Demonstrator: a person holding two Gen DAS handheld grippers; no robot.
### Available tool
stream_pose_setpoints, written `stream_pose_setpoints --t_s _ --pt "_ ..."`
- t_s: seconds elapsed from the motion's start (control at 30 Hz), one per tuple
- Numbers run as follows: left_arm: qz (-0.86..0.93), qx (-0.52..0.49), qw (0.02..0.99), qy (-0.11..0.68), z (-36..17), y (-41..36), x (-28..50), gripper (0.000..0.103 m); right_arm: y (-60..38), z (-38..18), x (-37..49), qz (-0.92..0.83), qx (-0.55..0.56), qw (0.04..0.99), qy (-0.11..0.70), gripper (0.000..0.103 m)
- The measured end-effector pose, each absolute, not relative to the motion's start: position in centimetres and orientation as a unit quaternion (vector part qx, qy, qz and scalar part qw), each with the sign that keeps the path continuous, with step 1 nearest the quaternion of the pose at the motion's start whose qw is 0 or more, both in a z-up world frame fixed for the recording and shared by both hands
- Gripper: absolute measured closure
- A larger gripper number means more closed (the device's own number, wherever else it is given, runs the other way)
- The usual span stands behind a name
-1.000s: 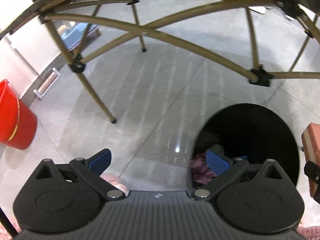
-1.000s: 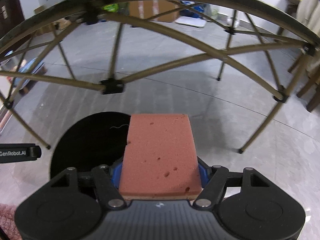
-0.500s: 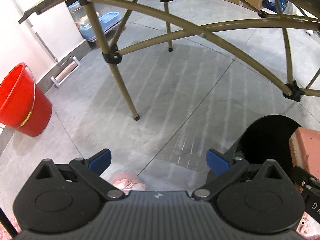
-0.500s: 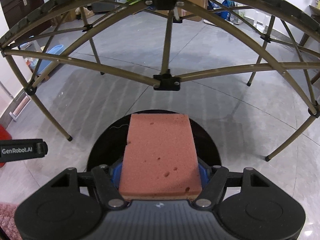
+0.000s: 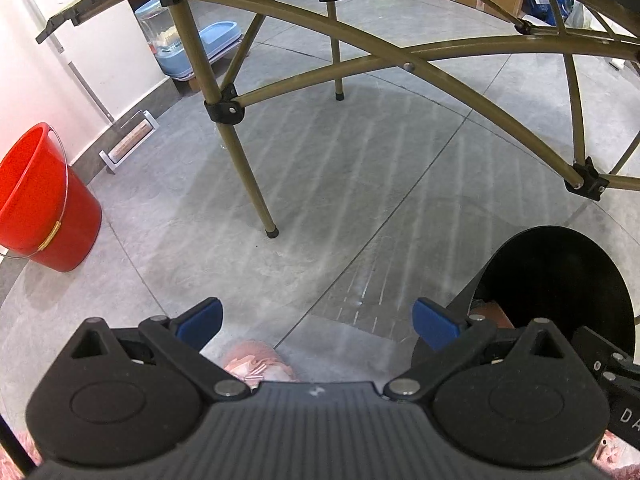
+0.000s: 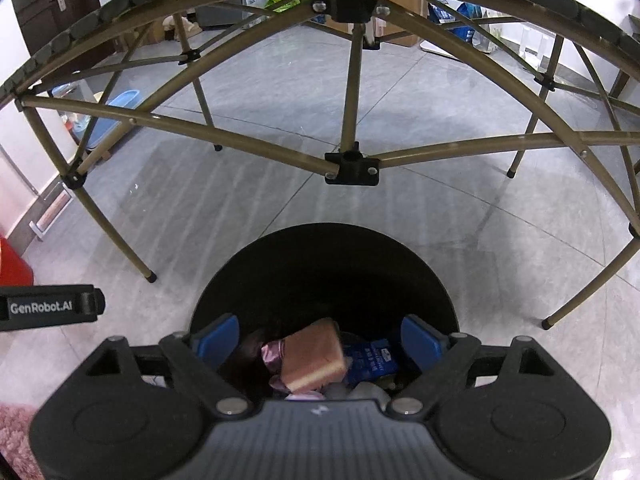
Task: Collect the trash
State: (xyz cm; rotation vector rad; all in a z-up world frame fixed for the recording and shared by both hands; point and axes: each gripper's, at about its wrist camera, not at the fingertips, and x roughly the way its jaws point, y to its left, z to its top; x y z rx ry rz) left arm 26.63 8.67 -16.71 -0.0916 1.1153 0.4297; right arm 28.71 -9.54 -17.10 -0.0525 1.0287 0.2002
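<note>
A black round trash bin [image 6: 320, 264] stands on the grey floor under a folding table. My right gripper [image 6: 320, 342] is open and empty right above its mouth. A pink sponge [image 6: 314, 360] lies inside the bin on a purple wrapper [image 6: 272, 354], beside a blue packet [image 6: 370, 362]. In the left wrist view the bin [image 5: 560, 280] is at the lower right. My left gripper [image 5: 316, 320] is open and empty over the floor to the bin's left. A crumpled pink item [image 5: 256, 364] lies on the floor just below it.
Olive table legs and crossbars [image 6: 352, 100] span above and behind the bin; one leg [image 5: 244, 168] stands ahead of the left gripper. A red bucket [image 5: 36, 200] stands at the left wall. A pink rug [image 6: 16, 424] lies at the lower left.
My right gripper has opened and the pink sponge has dropped from it into the bin. My left gripper has shifted left, away from the bin.
</note>
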Motion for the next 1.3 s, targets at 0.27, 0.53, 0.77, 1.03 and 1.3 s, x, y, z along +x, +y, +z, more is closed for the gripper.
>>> stream_pose_setpoints --t_s 0.27,0.53,0.77,1.03,1.3 --pt "0.192 -0.051 0.836 0.512 -15.8 8.3 26.0 0.0 -10.6 -16.1 28.0 0.095 -0.019 0.871 0.481 0.015" --pt "0.174 -0.053 0.863 0.472 -12.2 7.0 23.2 0.0 -14.0 -12.6 25.0 0.098 -0.003 0.886 0.454 0.011" --pt "0.119 -0.039 0.893 0.432 -6.8 4.4 19.0 0.0 -16.7 -8.4 21.1 0.096 0.006 0.898 0.43 0.0" --pt "0.064 -0.016 0.914 0.401 -1.2 1.7 12.8 0.0 -17.9 -2.7 16.6 0.084 0.013 0.91 0.405 0.0" --pt "0.023 -0.013 0.926 0.377 3.1 0.3 7.1 0.0 -17.9 2.3 11.3 0.091 0.002 0.916 0.39 0.0"
